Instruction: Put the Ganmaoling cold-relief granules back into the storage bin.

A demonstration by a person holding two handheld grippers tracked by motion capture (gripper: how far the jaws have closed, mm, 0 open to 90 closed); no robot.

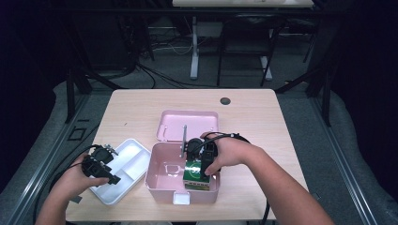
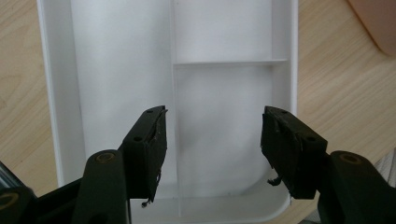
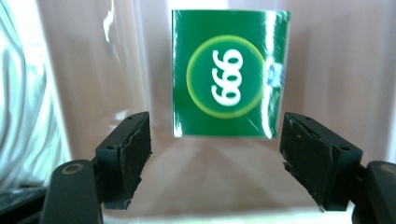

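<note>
With the right claw (image 3: 215, 161) wide open and empty above the green box (image 3: 229, 74), lower it straight into the pink case (image 1: 157, 180), while the left claw (image 2: 212, 149) hangs open, empty, over the white tray (image 2: 116, 56).

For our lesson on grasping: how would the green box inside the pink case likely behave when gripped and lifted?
The green box is glossy with glare streaks, so it may slip. Its flat sides and square edges suggest a fairly stiff carton that won't roll. Standing in the pink case, it could tip if nudged.

pink lid (image 1: 189, 125): flat behind the box | table (image 1: 141, 108): light wood, dark hole (image 1: 225, 101)
</note>
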